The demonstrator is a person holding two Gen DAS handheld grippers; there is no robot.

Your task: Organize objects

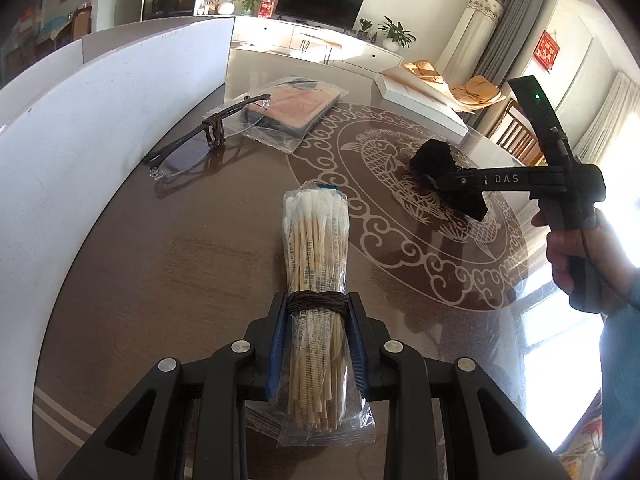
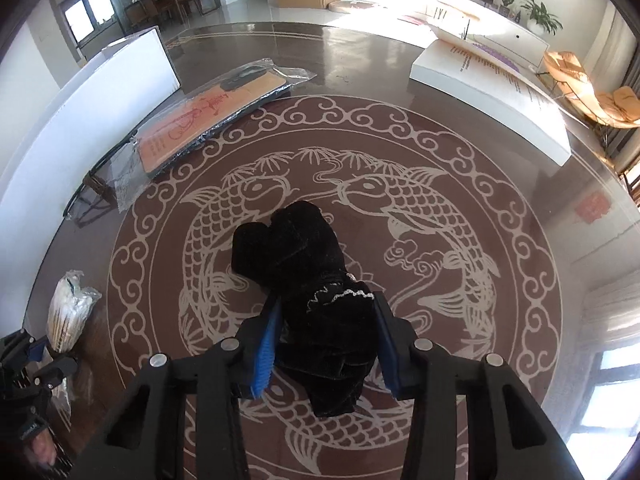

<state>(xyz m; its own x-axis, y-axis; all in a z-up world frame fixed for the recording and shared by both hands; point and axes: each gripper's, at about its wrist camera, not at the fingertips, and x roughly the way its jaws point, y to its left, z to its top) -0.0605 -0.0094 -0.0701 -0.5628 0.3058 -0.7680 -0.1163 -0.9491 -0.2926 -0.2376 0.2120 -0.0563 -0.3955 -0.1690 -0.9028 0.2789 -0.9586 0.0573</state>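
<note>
L tongs (image 1: 316,312): pinching the cotton swab bundle (image 1: 316,248) at its brown cord wrap, one blue pad on each side of the bundle. Bundle in clear plastic sleeve, white tips pointing fwd away from the tongs, wooden stick ends back between the tong arms. Whether it is lifted or resting on the table (image 1: 180,260) – cannot tell.

R tongs (image 2: 324,308): pinching the black velvet cloth item (image 2: 296,248), blue pads on both sides at the band w/ small white trim. Most of the cloth sticks out fwd of the tips, a fold hangs below betw. the arms. Sits over the fish medallion (image 2: 400,200) inlaid in the table top.

From L view: R tongs w/ the black item well to the right & fwd, held by the person's right hand (image 1: 568,256); green LED lit on the handle unit.

Fwd-left of L tongs: eyeglasses (image 1: 200,140) lying on table, brown cord wound round one temple, just beside the white board (image 1: 100,128) standing on edge along the left. Fwd of L tongs, just beyond glasses: bagged flat orange-faced item (image 1: 292,108) in clear plastic; the glasses' far end touches or overlaps its bag.

Fwd-right of R tongs: white flat box (image 2: 492,92) on far table edge. From R view swab bundle & L tongs appear low at far left.
</note>
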